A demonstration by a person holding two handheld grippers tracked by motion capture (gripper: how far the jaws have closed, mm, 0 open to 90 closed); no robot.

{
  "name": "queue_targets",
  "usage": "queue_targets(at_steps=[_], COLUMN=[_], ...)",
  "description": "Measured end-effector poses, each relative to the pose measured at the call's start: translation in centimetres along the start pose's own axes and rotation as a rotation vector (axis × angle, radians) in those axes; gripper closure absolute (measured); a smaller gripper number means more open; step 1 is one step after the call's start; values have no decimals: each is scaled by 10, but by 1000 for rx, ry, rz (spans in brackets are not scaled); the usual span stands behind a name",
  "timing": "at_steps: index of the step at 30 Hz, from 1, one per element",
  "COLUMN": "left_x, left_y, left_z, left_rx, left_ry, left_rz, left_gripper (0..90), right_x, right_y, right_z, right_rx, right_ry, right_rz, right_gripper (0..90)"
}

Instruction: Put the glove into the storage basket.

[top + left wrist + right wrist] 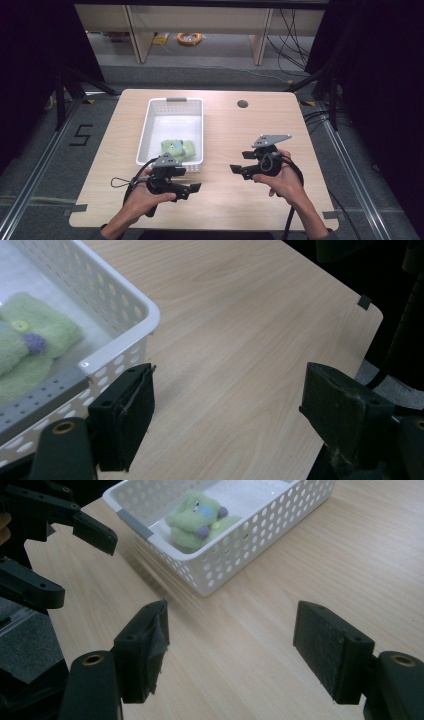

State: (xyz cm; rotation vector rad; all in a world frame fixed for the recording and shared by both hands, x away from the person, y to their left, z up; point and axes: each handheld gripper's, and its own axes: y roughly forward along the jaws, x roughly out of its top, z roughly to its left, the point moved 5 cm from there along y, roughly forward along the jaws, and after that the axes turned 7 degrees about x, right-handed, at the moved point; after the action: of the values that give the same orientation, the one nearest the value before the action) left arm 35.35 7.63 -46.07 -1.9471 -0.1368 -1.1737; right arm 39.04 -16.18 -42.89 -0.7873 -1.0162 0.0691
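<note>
Two hands come in from the near edge of the desk (pixel 225 200), each w/ a pair of tongs. Left tongs (pixel 192 189) sit low over the desk, jaws pointing right toward the other pair, forearm angled in from bottom left, hand (pixel 142 197) wrapped round the grip. Jaws wide apart, nothing between them, just bare wood below.

Right tongs (pixel 239 162) are held a bit farther out, jaws pointing left, wrist bent inward, hand (pixel 285 180) cupping the body from the right. Also spread wide, holding nothing.

White perforated basket (pixel 150 120) stands just beyond the left tongs, its near corner right beside the left jaw in the left gripper view. Green plush toy (pixel 178 149) lies inside at the basket's near end, w/ purple and yellow bits, ahead-left of the right tongs.
</note>
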Motion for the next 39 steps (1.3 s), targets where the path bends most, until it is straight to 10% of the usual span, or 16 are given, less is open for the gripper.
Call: queue_targets(at_steps=[21, 39], left_x=[-33, -68], left_y=[12, 18], left_z=[-20, -22], left_rx=[-53, -25], left_ry=[11, 50], left_rz=[36, 62], left_gripper=[205, 198], right_x=[-52, -87], right_y=[-12, 0], right_z=[-1, 8], right_rx=[6, 7], right_ry=[43, -25], right_rz=[-38, -14], right_gripper=[300, 284])
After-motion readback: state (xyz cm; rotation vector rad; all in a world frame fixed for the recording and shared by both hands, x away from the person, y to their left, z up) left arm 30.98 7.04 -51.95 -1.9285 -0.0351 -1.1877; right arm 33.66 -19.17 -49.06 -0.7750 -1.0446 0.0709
